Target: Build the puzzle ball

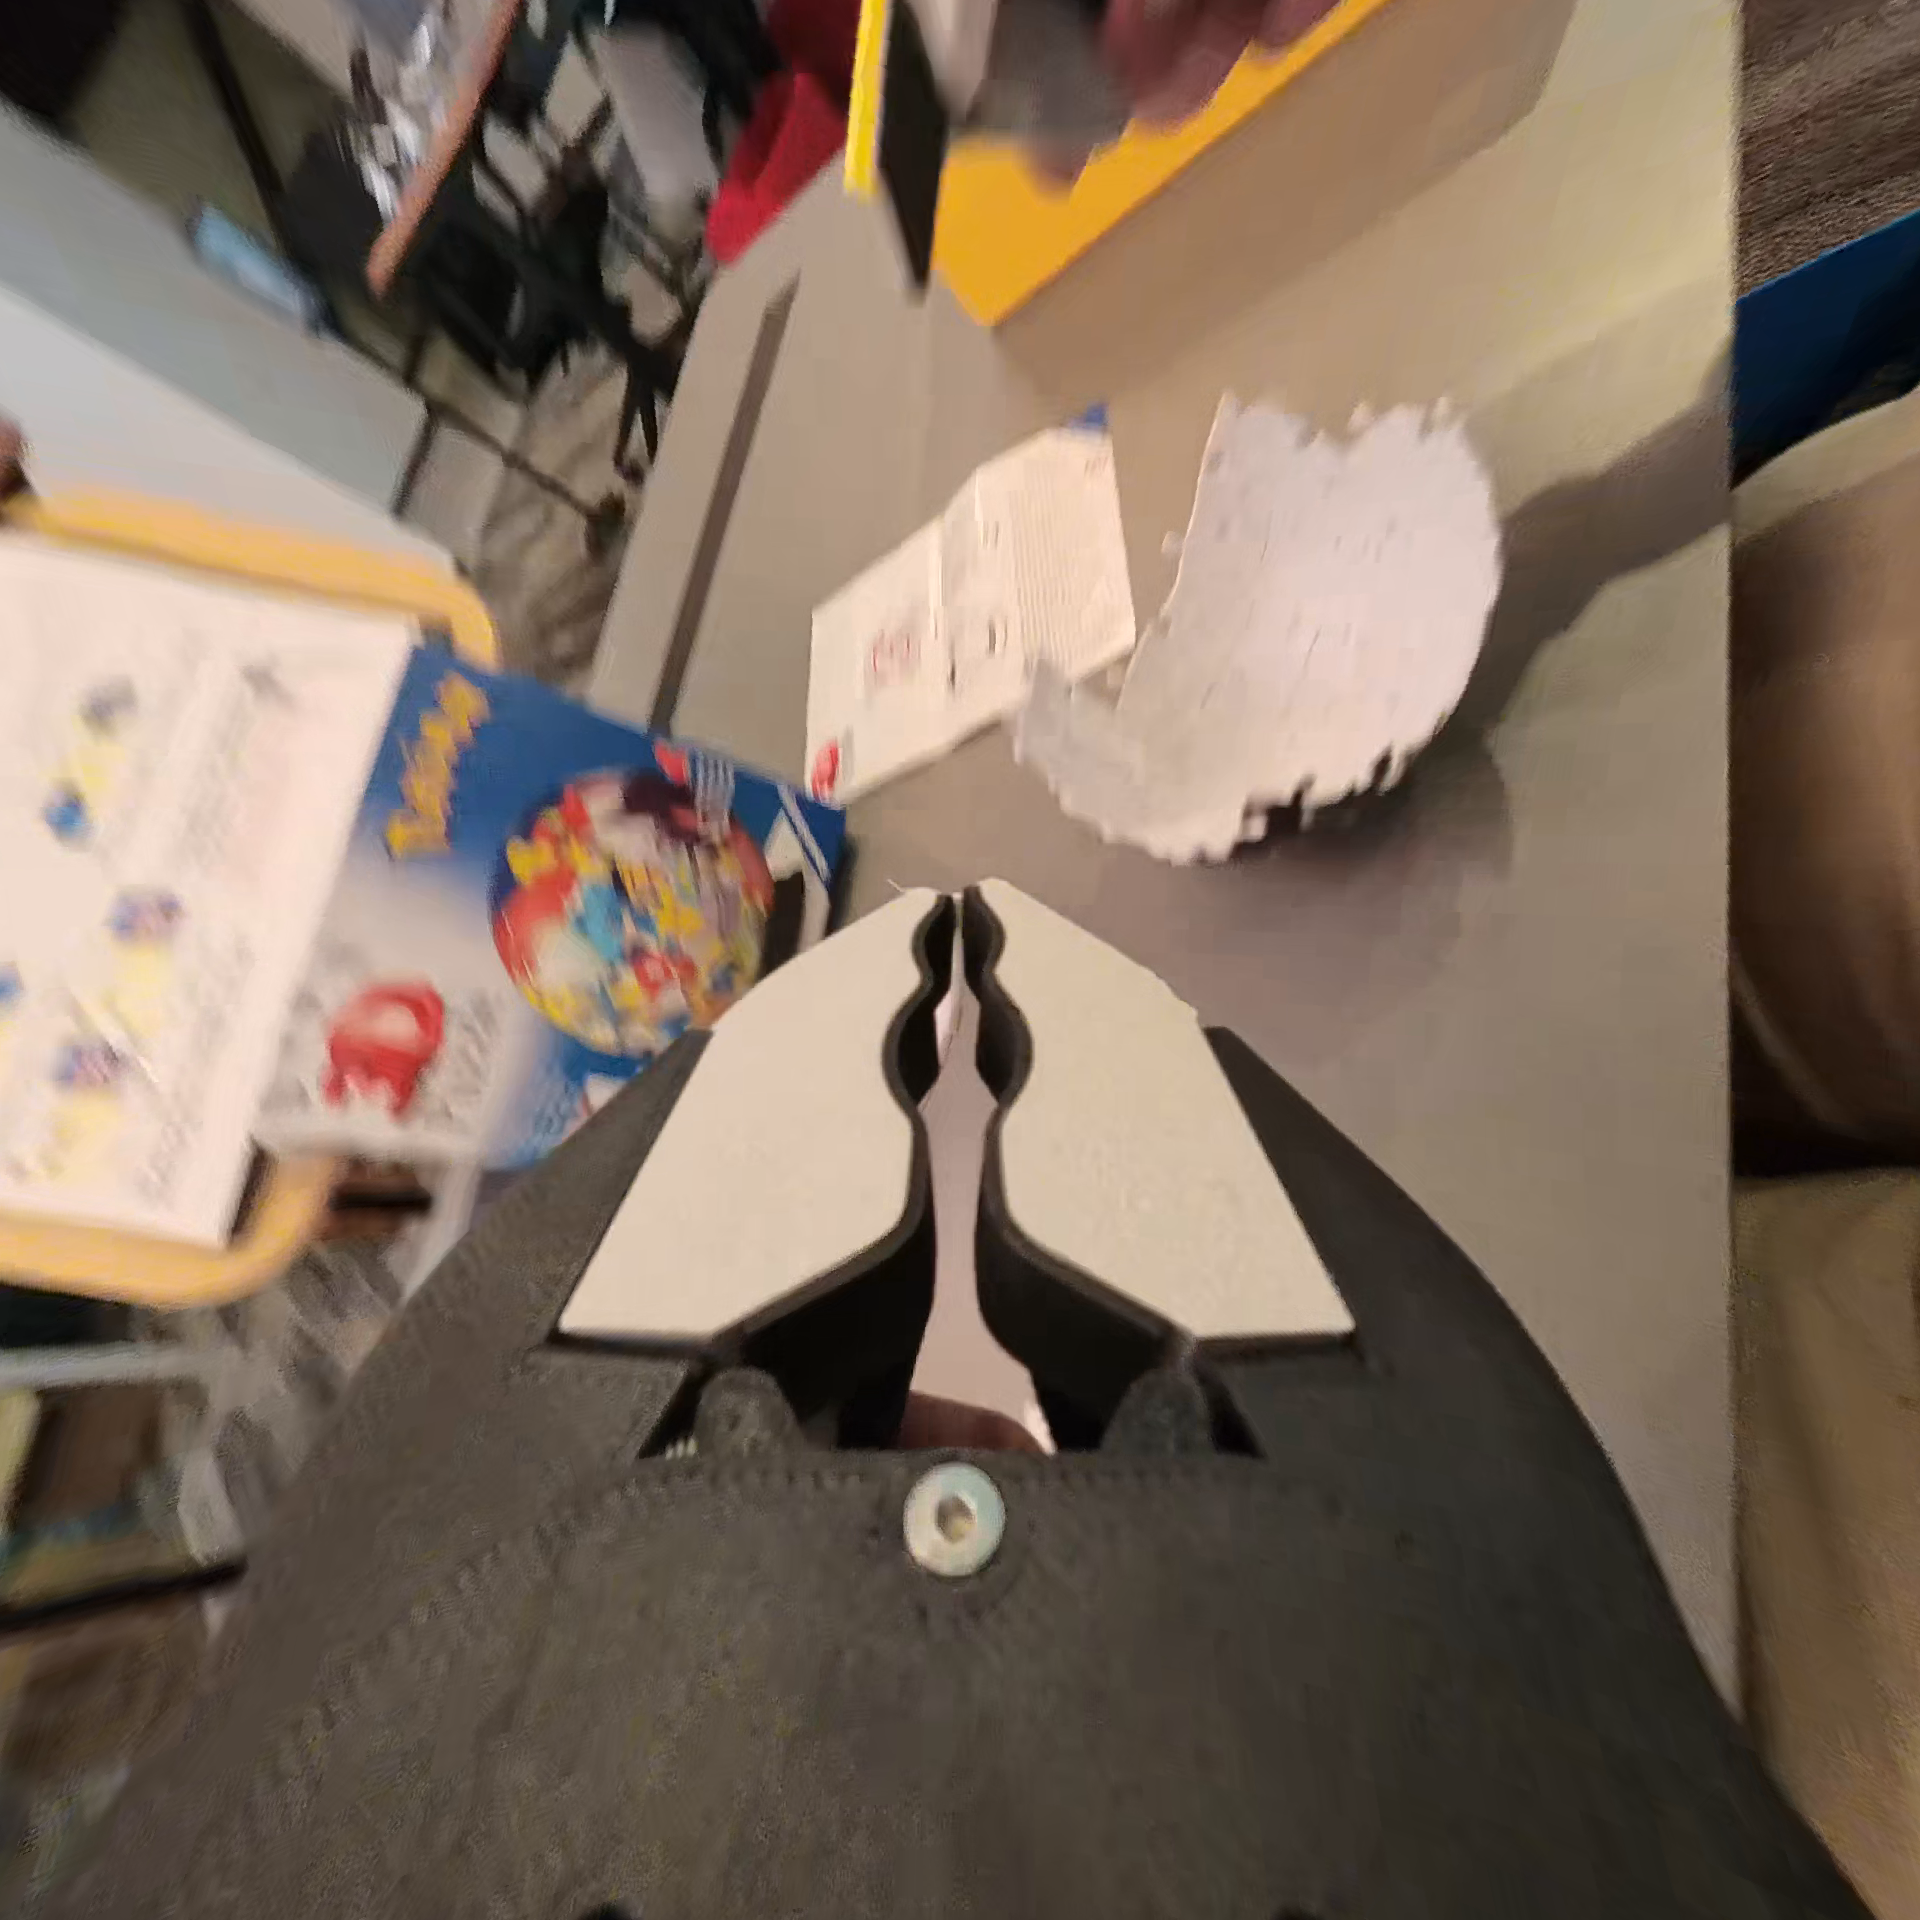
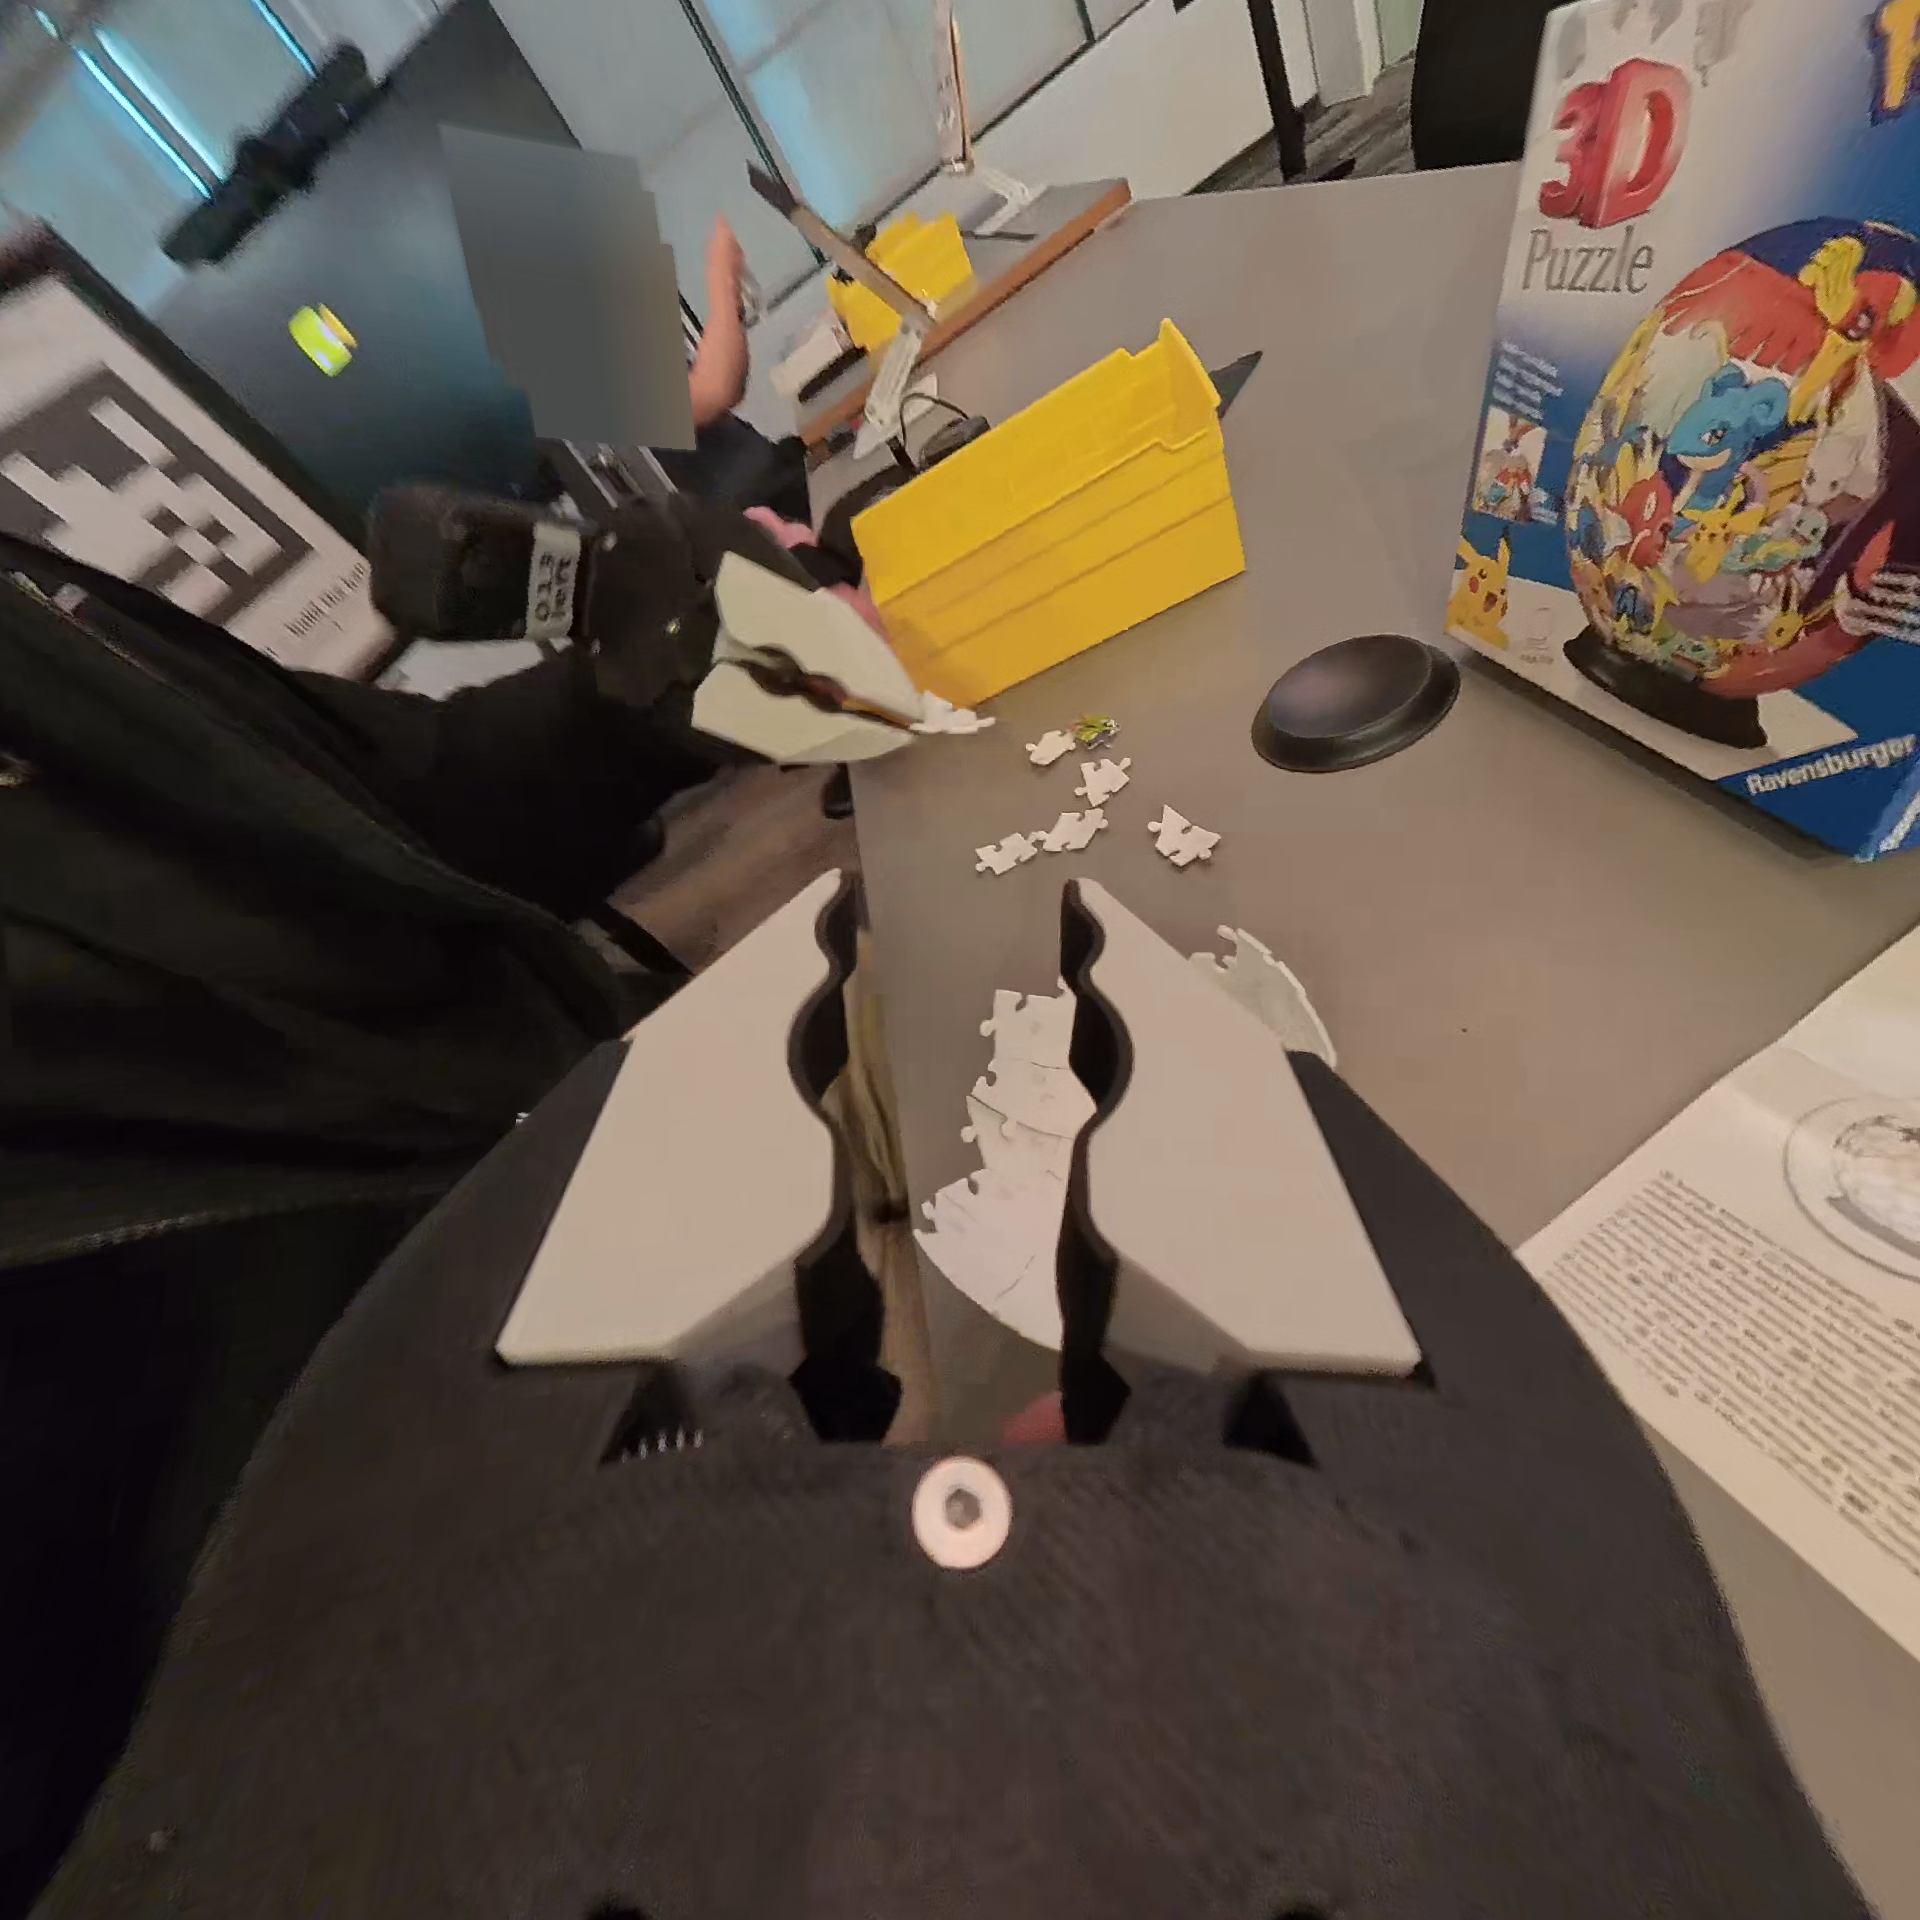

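fingers of the right gripper [image 2: 961, 904] stand apart, empty, over the white half-built puzzle shell [image 2: 1013, 1174]; beyond lie loose pieces [image 2: 1081, 826], farther a black stand [image 2: 1351, 701]. left gripper [image 1: 958, 896] is nearly closed, pinching a white piece [image 2: 951, 717].

The partly built puzzle ball [image 1: 1299, 644] is a curved white shell with jagged interlocking edges, lying on the grey table [image 2: 1455, 935] near its edge. Several loose pieces [image 2: 1081, 821] (white backs up, one showing colour) are scattered farther along the same edge.
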The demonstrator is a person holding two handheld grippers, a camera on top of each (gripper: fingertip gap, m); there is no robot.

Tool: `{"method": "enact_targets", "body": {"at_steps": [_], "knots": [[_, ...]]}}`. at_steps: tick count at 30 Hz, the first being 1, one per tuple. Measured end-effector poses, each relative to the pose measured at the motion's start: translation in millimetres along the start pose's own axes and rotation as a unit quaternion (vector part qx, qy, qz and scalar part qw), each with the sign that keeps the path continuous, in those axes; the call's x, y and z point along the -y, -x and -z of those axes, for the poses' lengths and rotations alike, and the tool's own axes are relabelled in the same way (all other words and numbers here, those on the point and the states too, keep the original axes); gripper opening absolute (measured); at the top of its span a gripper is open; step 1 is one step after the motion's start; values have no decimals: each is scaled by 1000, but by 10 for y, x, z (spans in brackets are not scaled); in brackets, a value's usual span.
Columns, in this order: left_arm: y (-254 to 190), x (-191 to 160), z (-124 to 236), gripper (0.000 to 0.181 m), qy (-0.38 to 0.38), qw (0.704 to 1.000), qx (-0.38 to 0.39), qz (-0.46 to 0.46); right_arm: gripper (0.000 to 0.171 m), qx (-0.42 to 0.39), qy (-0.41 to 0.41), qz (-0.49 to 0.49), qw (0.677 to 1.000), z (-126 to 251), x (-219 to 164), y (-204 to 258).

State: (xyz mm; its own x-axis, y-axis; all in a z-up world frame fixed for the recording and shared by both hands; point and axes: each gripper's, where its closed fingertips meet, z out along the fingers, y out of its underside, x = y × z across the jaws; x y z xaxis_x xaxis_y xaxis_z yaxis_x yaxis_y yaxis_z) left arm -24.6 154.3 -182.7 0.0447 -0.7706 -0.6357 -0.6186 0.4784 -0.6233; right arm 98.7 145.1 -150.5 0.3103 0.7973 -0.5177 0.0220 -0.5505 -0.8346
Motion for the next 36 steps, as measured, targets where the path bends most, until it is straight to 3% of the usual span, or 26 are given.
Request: {"method": "enact_targets", "body": {"at_steps": [1,7,16,22,30,36], "knots": [[0,177,-33,0,-20,999,1,-31,38,8,-13,-18,1000,50,49,-28],[-139,914,-293,2,-101,966,17,-238,39,47,2,-66,997,-45,24,-43],[-252,1088,-481,1,-119,914,19,-388,35,163,43,-98,981,-199,-48,195],[-314,1099,-537,1,-127,905,6,-405,5,180,88,-71,977,-237,-137,265],[-292,853,-679,3,-113,919,-13,-378,1,114,87,-37,989,-148,-186,45],[-226,589,-863,2,-81,953,-28,-292,0,40,80,-14,996,-156,-282,-264]]}}
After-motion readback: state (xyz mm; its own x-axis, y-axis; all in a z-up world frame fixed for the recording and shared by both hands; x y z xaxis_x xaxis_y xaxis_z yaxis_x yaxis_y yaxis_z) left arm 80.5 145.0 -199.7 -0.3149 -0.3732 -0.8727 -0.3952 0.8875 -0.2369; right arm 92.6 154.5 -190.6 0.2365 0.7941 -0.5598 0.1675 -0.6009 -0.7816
